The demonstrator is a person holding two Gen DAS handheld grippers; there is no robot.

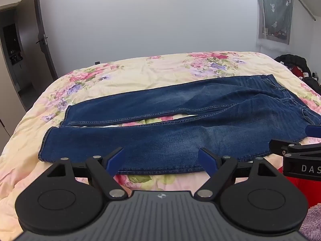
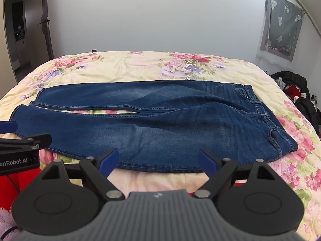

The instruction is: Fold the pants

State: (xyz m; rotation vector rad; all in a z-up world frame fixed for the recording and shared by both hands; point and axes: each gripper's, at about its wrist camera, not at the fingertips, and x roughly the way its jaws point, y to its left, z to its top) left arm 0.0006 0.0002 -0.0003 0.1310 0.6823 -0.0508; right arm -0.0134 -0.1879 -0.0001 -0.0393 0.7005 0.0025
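Observation:
Blue denim pants (image 1: 160, 124) lie flat across the floral bed cover, leg cuffs to the left, waistband to the right, a narrow gap between the two legs. They also show in the right wrist view (image 2: 160, 124). My left gripper (image 1: 161, 160) is open and empty, hovering at the near edge of the near leg. My right gripper (image 2: 158, 160) is open and empty, at the near edge toward the waist end. Each gripper shows at the side of the other's view: the right one (image 1: 301, 150) and the left one (image 2: 20, 140).
The bed (image 1: 140, 74) with a cream floral cover fills the middle. A pile of dark and red clothes (image 1: 297, 68) lies at the bed's right edge. A doorway (image 1: 12, 50) is at the far left. A curtained window (image 2: 280, 26) is on the right wall.

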